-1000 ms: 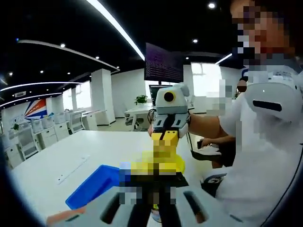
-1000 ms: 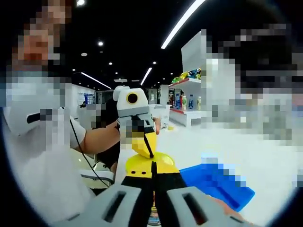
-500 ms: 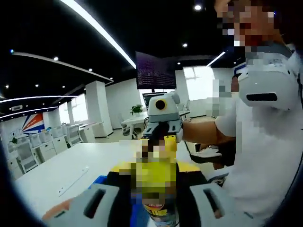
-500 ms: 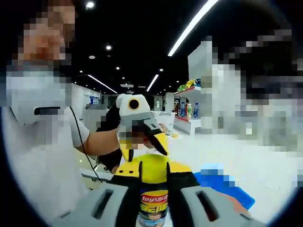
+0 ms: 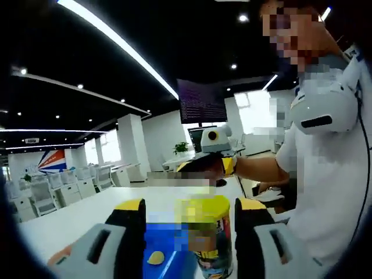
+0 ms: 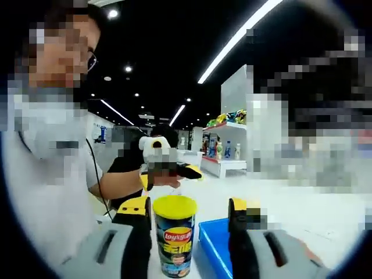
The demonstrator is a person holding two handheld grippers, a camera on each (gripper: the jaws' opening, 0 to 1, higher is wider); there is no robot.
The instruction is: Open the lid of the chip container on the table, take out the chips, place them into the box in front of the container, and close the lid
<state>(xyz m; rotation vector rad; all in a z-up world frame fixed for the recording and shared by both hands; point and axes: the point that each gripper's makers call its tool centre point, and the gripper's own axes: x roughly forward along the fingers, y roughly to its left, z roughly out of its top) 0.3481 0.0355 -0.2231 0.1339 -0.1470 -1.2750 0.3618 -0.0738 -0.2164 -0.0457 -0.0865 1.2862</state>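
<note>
Chip container upright at lower centre, yellow lid on, between spread fingers of right gripper. Blue box just right. Left gripper fingers likewise apart around container.

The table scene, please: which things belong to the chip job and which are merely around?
Job:
- chip container, yellow lid on
- blue box holding a chip
- left hand-held gripper
- right hand-held gripper

Around:
- wall screen
- shelves of goods
</note>
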